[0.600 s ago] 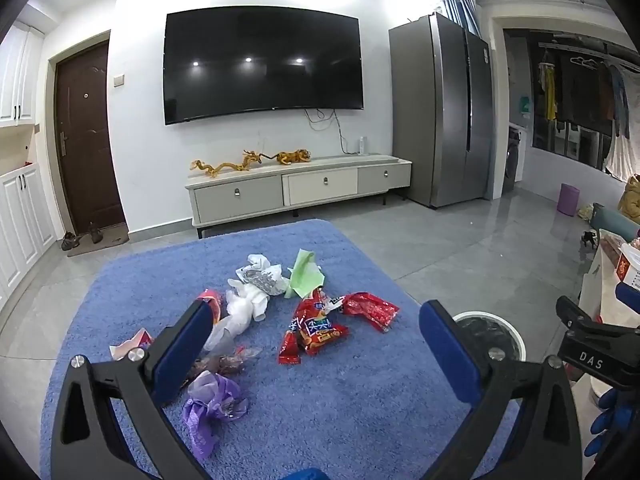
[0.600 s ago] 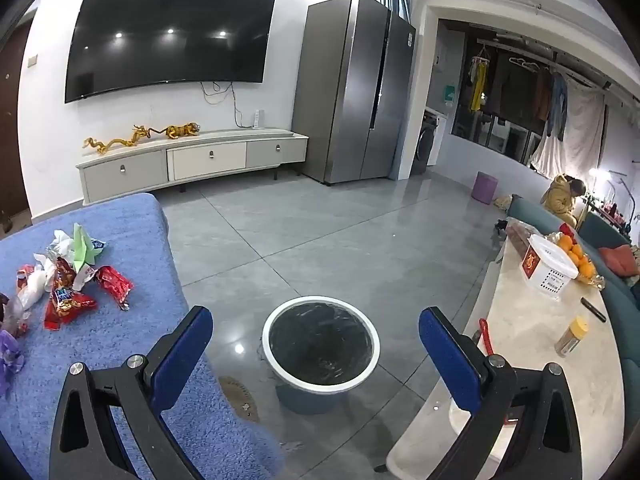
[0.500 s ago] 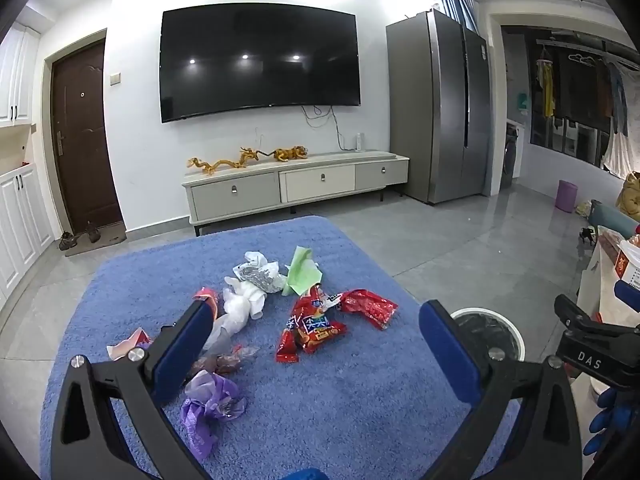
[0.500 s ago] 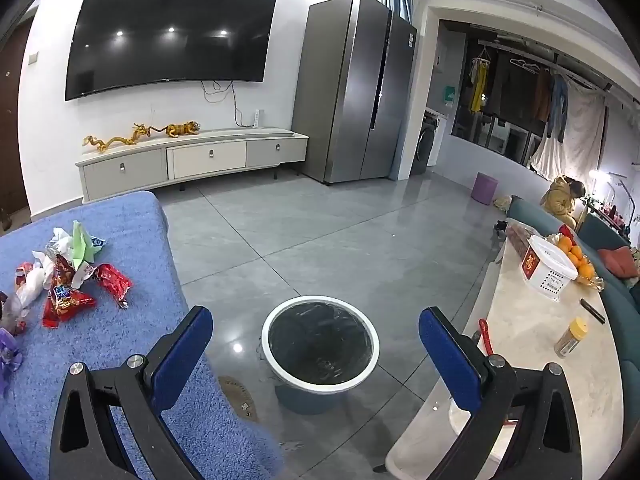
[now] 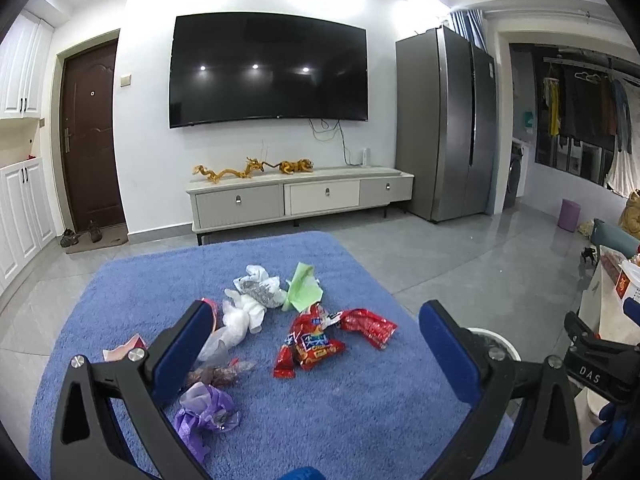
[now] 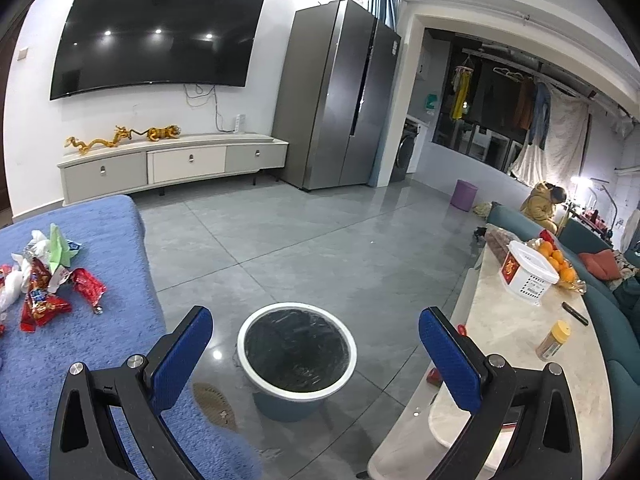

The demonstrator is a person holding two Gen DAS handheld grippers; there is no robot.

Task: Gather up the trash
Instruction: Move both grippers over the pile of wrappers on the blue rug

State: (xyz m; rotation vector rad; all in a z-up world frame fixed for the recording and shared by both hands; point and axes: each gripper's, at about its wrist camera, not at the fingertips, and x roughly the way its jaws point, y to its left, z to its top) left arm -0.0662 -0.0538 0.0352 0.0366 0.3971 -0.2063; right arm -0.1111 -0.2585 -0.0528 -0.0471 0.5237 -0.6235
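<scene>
Litter lies on a blue rug point(image 5: 340, 412): red snack wrappers point(image 5: 308, 346), a green paper point(image 5: 303, 292), white crumpled bags point(image 5: 244, 316) and a purple bag point(image 5: 206, 410). My left gripper point(image 5: 316, 344) hovers above the pile, open and holding nothing. In the right wrist view, a white-rimmed bin point(image 6: 297, 350) with a black liner stands on the grey floor. My right gripper point(image 6: 316, 344) hangs above it, open and holding nothing. The same litter point(image 6: 44, 288) shows at that view's left edge.
A marble-topped table point(image 6: 516, 344) to the right carries a white basket, oranges, a jar and a remote. Behind it is a teal sofa point(image 6: 592, 240). A TV cabinet point(image 5: 300, 198), a fridge point(image 5: 448, 124) and a purple bin point(image 6: 464, 195) line the far side.
The left wrist view has risen slightly, so the litter sits a little lower and nearer between the fingers. The right wrist view is nearly unchanged. Both grippers stay open.
</scene>
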